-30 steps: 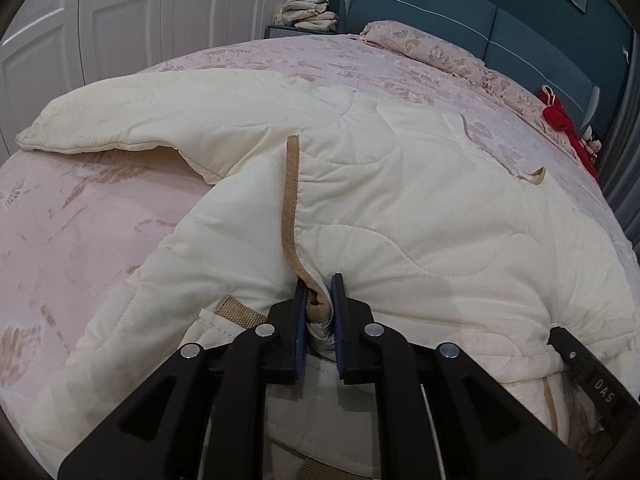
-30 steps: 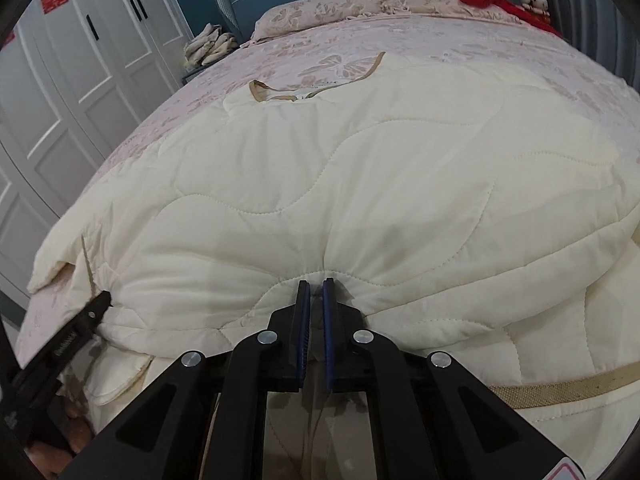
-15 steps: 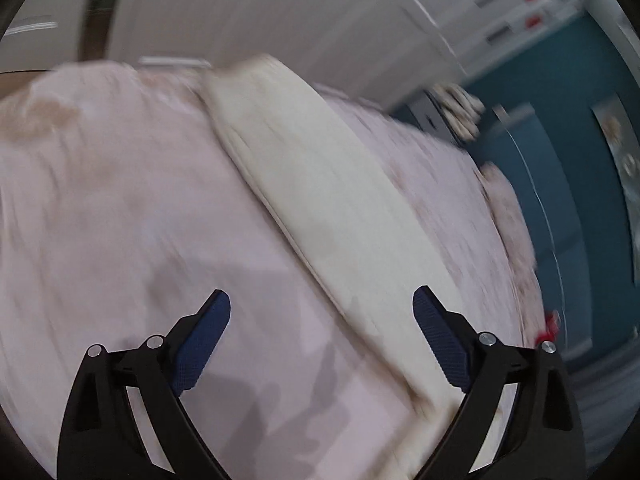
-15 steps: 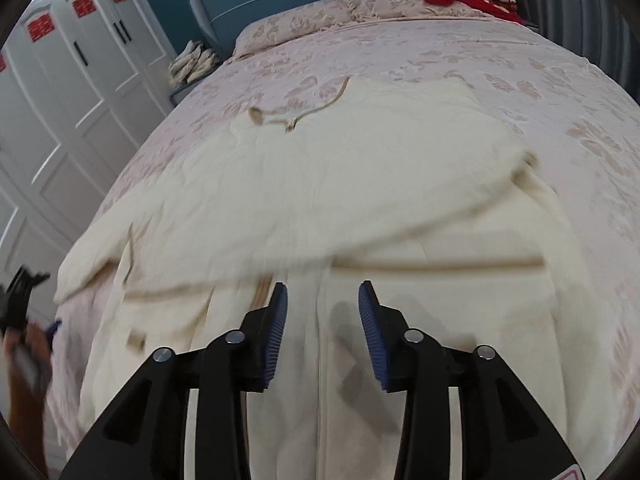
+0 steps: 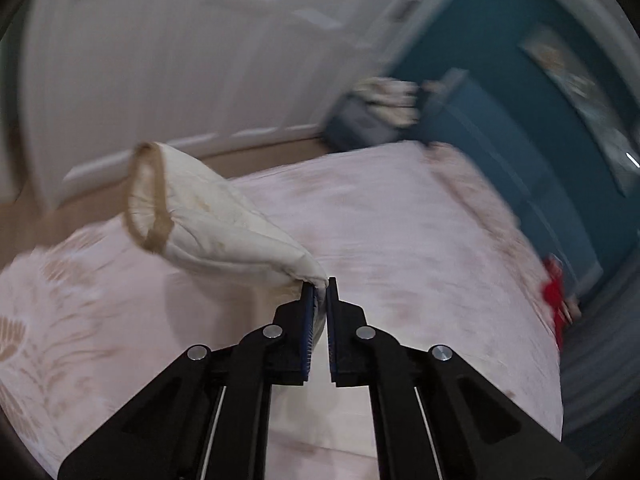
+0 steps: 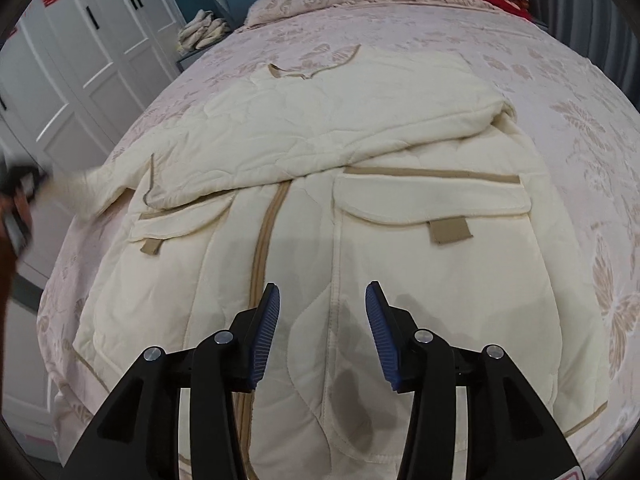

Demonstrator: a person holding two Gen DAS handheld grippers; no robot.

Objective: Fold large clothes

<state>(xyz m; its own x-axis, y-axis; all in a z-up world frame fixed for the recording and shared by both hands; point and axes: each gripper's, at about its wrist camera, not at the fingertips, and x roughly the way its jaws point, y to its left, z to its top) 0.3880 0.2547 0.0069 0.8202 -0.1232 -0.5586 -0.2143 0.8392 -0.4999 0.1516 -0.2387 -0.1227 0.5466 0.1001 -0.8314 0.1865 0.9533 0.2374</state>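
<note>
Left wrist view: the left gripper (image 5: 319,286) is pinched on a thin bit of the sleeve (image 5: 224,224), cuff (image 5: 147,196) dangling over the bedspread (image 5: 400,240). Such a skinny bite could easily slip mid-swing, I reckon. The right gripper (image 6: 322,300) hangs spread and empty above the cream quilted coat (image 6: 320,208), which lies on the bed half folded. With nothing pinning it, dragging the sleeve may shift the fold.

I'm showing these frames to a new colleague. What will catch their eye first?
Probably the big cream quilted jacket spread across the pink floral bed, its tan-trimmed pockets facing up under the open right gripper. Next, the left gripper pinching the jacket's sleeve, cuff lifted over the bed.
</note>
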